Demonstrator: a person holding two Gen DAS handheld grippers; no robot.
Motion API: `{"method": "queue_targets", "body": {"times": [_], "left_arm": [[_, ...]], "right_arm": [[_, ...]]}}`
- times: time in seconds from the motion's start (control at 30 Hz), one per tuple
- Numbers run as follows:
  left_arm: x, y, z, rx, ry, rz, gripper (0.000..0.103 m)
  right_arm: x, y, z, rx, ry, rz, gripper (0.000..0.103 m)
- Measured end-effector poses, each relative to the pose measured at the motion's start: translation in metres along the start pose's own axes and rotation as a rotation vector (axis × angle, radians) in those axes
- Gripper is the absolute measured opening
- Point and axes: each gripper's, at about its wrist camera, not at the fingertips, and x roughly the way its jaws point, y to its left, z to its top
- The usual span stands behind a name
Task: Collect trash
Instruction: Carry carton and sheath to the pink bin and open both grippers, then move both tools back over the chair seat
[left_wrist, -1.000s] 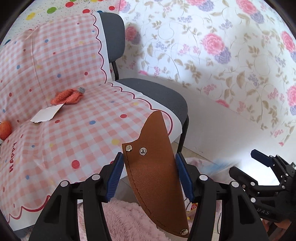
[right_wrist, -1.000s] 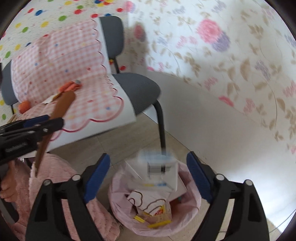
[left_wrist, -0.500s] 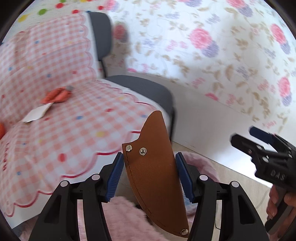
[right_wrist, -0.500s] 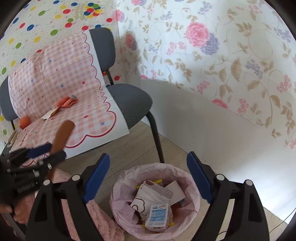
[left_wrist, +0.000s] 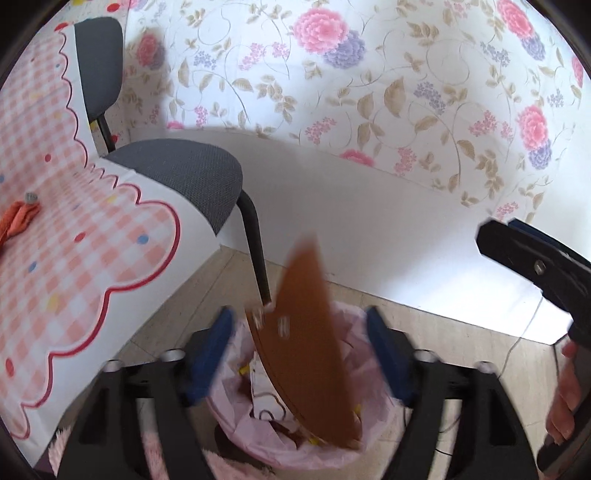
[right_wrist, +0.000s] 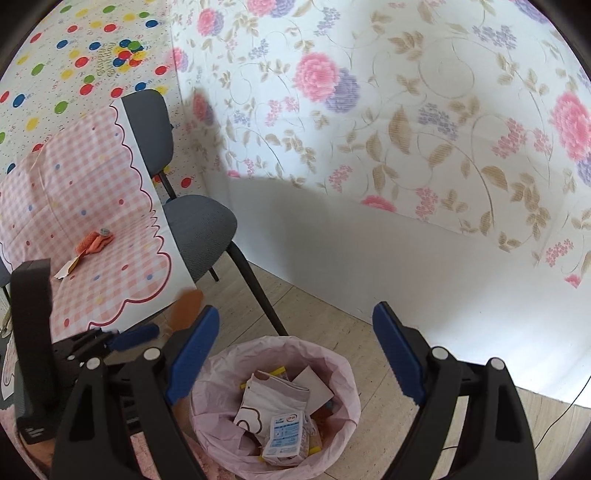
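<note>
**Tongs**
- Left gripper (left_wrist: 299, 332): jaws spread wide, gripping nothing. Brown sheath (left_wrist: 306, 354) between the blue pads (left_wrist: 208, 354), with a clear gap on each side and no contact with either pad. Sheath motion-blurred, tilted, lower end down inside the mouth of the trash bin (left_wrist: 351, 314).
- Right gripper (right_wrist: 295, 321): jaws spread wide, empty, touching nothing, positioned above the bin opening.

**Materials and shapes**
- Sheath: flat brown leather-like piece, curved along one edge, tapering to a rounded upper tip, metal rivets near the left edge.
- Bin: round, lined with a thin, crinkled pink bag. Inside it: a white paper bag (right_wrist: 269, 398) with a brown cloud outline and a small blue-and-white carton (right_wrist: 284, 432) among other scraps.
- Chair (left_wrist: 184, 166): grey woven seat and backrest, black tubular legs.
- Checked cloth (left_wrist: 74, 266): pink-and-white gingham with coloured dots and a red scalloped border, draped over the seating beside the grey chair.
- Orange fabric item (left_wrist: 18, 221) lying on the cloth.
- Floor of pale tile. Wall white below, floral paper above.

**Differences between views**
- Left wrist view only: full face of the sheath, and the right gripper from the side at the right edge.
- Right wrist view only: bin contents unobstructed, a white paper scrap (right_wrist: 66, 271) on the cloth near the orange item, a polka-dot wall behind the chairs, and just the sheath tip above the left gripper.
</note>
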Motion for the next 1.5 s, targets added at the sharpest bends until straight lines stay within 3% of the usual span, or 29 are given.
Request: {"method": "queue_targets", "body": {"times": [0.33,0.7,0.9,1.1,1.27,1.33,1.5], "left_arm": [[-0.019,0.055,-0.013,-0.116,0.028,0.152,0.082],[-0.112,0.139,-0.027,-0.238,-0.047,0.369,0.082],[-0.163,0.193,-0.051,-0.374,-0.074,0.472,0.087],[-0.2,0.244,-0.07,-0.474,-0.083,0.609,0.087],[-0.22,0.277,-0.07,-0.525,-0.092,0.675,0.088],[-0.225,0.29,-0.066,-0.538,-0.095,0.693,0.088],[-0.217,0.311,-0.05,-0.54,-0.092,0.704,0.089]], "right_arm": [[0.018,0.02,-0.012,-0.021,0.061,0.039,0.083],[0.007,0.082,0.01,-0.128,0.012,0.124,0.083],[0.016,0.136,0.025,-0.216,0.013,0.215,0.079],[0.032,0.204,0.043,-0.308,0.021,0.332,0.062],[0.052,0.251,0.058,-0.37,0.038,0.377,0.03],[0.061,0.269,0.065,-0.4,0.04,0.392,0.024],[0.086,0.311,0.081,-0.45,0.054,0.425,0.023]]}}
